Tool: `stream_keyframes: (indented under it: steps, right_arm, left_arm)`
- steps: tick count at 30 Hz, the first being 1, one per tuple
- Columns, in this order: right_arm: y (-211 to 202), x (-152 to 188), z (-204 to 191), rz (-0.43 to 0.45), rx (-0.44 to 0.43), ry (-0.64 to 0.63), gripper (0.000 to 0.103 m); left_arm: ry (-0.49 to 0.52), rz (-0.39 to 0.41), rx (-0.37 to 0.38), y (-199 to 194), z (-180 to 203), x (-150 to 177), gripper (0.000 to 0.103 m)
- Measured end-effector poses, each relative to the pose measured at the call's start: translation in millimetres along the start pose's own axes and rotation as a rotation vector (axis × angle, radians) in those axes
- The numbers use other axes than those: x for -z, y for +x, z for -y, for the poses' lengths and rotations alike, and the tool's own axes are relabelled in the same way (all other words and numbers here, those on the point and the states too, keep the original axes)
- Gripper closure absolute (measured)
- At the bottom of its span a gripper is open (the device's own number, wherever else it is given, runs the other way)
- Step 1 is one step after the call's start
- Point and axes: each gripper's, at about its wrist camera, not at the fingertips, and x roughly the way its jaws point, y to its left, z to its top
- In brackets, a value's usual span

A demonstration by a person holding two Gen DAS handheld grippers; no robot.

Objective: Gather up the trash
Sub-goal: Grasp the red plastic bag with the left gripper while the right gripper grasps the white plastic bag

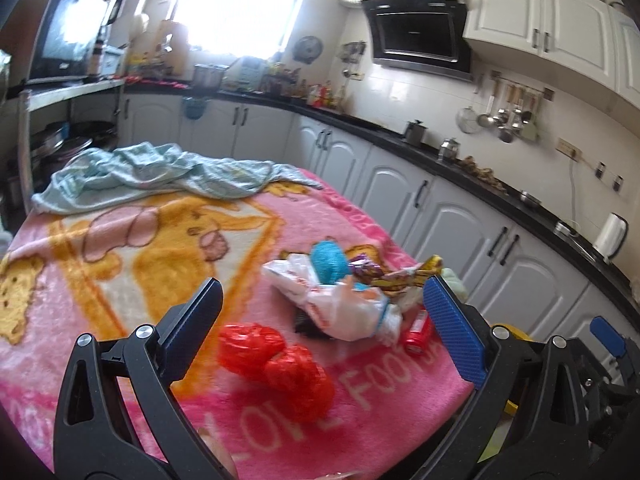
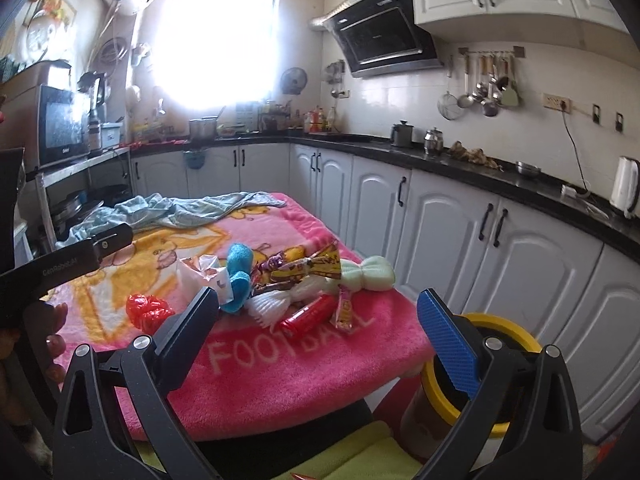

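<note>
Kitchen cabinets and a dark countertop run behind a small worktop (image 2: pixel 304 380) draped in a pink cartoon blanket (image 1: pixel 120 264), with a pale blue cloth (image 1: pixel 152 176) crumpled along its far edge.

Going left to right across the near half of the worktop: a crumpled red plastic bag (image 1: pixel 276 360) lies nearest the left hand-held gripper (image 1: pixel 320 320), whose jaws stand wide apart and empty above it. Next comes a white printed plastic bag (image 1: pixel 332 304), lying against a bright blue fuzzy thing (image 2: pixel 240 276). Then a bunch of yellow and purple snack wrappers (image 2: pixel 304 268) sits over a white ribbed piece (image 2: pixel 272 304), with a red tube (image 2: pixel 308 314) and a small orange sachet (image 2: pixel 345 312) just in front, toward the near edge. A pale green fuzzy thing (image 2: pixel 372 274) rests at the right edge.

Off the near right corner, lower than the worktop, stands a bin with a yellow rim (image 2: pixel 516 336), partly hidden by the right hand-held gripper (image 2: pixel 318 308). That gripper's jaws are also spread wide, holding nothing.

Judging by this, collection has barely begun or not begun at all: every piece of litter visible is on the blanket, and what I can see of the bin's mouth looks dark, its contents not discernible. All pieces remain to be carried to the bin, and the red bag looks the likeliest first pick.
</note>
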Motion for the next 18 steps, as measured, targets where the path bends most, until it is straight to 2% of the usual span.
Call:
stream_keyframes:
  steps: [11,18]
  right_arm:
    - [58.9,-5.2,-33.9,-0.083,-0.175,-0.083,0.006]
    - [102.6,-2.2,-56.2,-0.145,-0.259,-0.136,0.006]
  left_arm:
    - [-0.135,-0.093,-0.124,28.5,-59.5,0.7,0.011]
    - [-0.240,-0.207,-0.084,62.1,-87.5,15.4,0.011]
